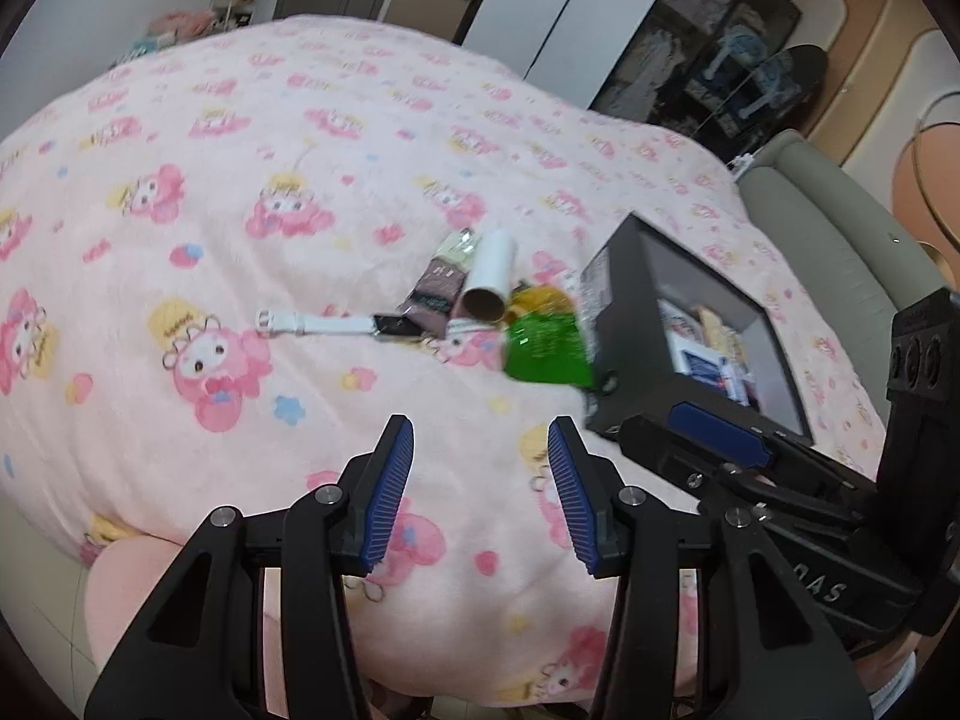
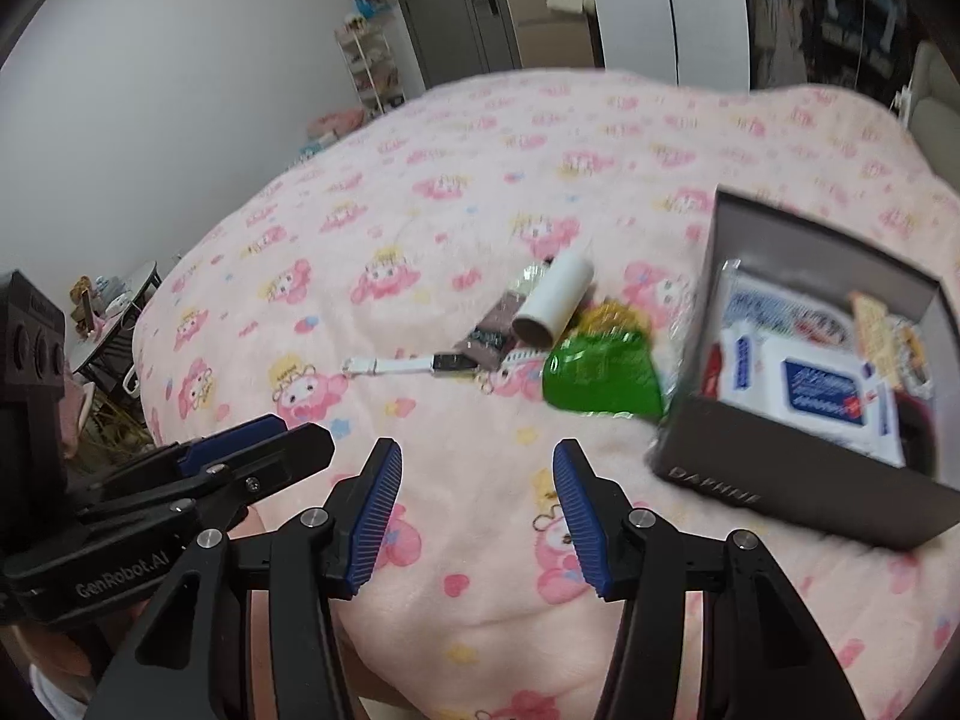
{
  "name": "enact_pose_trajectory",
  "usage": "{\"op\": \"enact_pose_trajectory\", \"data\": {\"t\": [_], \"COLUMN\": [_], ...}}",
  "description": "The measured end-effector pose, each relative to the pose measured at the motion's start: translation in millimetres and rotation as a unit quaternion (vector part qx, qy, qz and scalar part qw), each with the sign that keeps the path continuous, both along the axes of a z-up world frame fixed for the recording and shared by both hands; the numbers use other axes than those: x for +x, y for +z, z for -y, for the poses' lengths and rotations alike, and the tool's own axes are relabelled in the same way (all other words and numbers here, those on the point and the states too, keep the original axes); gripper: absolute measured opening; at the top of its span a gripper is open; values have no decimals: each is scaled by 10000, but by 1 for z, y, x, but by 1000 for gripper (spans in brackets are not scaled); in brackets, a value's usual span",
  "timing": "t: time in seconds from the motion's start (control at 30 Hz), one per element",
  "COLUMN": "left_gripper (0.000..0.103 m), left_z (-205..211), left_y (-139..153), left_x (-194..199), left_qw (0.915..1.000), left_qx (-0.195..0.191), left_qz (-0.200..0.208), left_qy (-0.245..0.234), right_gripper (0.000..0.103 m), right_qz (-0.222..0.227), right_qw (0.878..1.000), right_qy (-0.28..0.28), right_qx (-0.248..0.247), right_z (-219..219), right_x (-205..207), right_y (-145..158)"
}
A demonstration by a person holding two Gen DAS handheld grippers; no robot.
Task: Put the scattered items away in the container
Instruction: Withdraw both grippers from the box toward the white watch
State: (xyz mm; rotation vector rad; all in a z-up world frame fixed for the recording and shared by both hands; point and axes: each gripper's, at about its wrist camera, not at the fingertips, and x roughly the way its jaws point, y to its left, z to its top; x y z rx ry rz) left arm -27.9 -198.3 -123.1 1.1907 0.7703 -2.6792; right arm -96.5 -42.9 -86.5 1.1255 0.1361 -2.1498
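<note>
Two empty grippers, left and right, hung wide-jawed short of the black box; beside its wall lay the green packet, whose slippery film might slide from the pads.

A pink blanket printed with cartoon figures covers the bed, bounded by a white wall, a grey door, a wire shelf rack, a low round table — and a grey padded headboard.
</note>
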Motion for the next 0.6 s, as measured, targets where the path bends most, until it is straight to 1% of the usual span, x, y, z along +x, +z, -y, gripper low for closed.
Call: {"op": "enact_pose_trajectory", "data": {"t": [0.13,0.2,0.23,0.3,0.33,0.37,0.43,0.5,0.6], "left_gripper": [47,47,47,47,47,47,47,47,47], "left_z": [15,27,34,42,47,55,70,84,99], "left_y": [-22,-34,-40,-51,-56,-61,-71,-79,-89], "left_x": [-12,-21,-27,-42,-48,-52,-60,-68,-79], "left_qw": [9997,9990,9986,9973,9952,9944,9942,9933,9910], "left_qx": [177,268,225,-113,-271,-262,-26,109,126], "left_qz": [92,180,268,534,661,733,774,806,856], "left_qy": [141,300,402,485,666,712,740,824,1026], "right_gripper": [50,50,50,50,50,50,50,50,50], "right_qz": [161,230,260,301,305,296,274,351,537], "right_qw": [9998,9996,9995,9992,9990,9988,9982,9978,9968], "right_qy": [27,44,47,82,123,161,216,227,265], "right_qx": [82,128,162,252,312,352,484,522,539], "right_z": [16,26,30,41,48,52,62,71,84], "right_x": [-14,-23,-28,-39,-45,-50,-62,-75,-87], "right_y": [-17,-26,-30,-40,-45,-49,-57,-66,-81]}}
